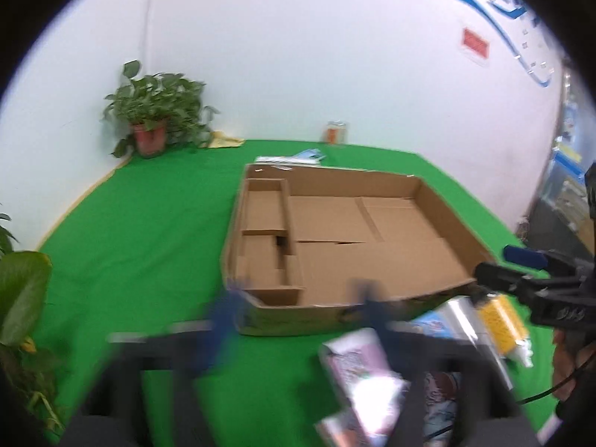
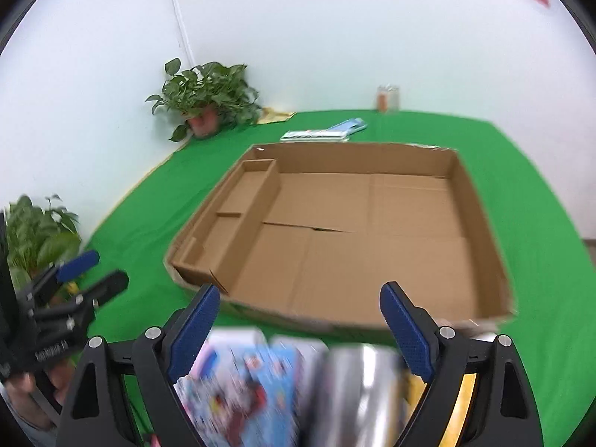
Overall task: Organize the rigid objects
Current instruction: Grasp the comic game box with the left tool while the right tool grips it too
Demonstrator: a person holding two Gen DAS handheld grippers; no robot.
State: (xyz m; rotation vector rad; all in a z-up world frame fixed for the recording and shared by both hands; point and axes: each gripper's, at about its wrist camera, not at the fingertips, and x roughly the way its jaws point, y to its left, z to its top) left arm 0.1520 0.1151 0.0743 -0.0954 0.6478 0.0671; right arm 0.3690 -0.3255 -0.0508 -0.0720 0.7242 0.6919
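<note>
A wide, shallow cardboard tray (image 1: 439, 201) (image 2: 480, 201) with a narrow divided strip along its left side lies on the green table. Boxes lie in front of its near edge: a pink and purple box (image 1: 357, 365), a blue printed box (image 2: 253, 380) (image 1: 432, 326), a silver pack (image 2: 357, 383) (image 1: 462, 309) and a yellow item (image 1: 501, 322) (image 2: 465, 387). My left gripper (image 1: 294, 301) is blurred, open, above the tray's near edge. My right gripper (image 2: 300, 298) is open over the boxes; it also shows in the left wrist view (image 1: 499, 264).
A potted plant (image 1: 152, 119) (image 2: 208, 100) stands at the far left corner. A second plant (image 1: 18, 298) (image 2: 33, 234) stands at the near left. A small jar (image 1: 335, 132) (image 2: 387, 97) and flat packs (image 1: 298, 158) (image 2: 324, 132) lie behind the tray.
</note>
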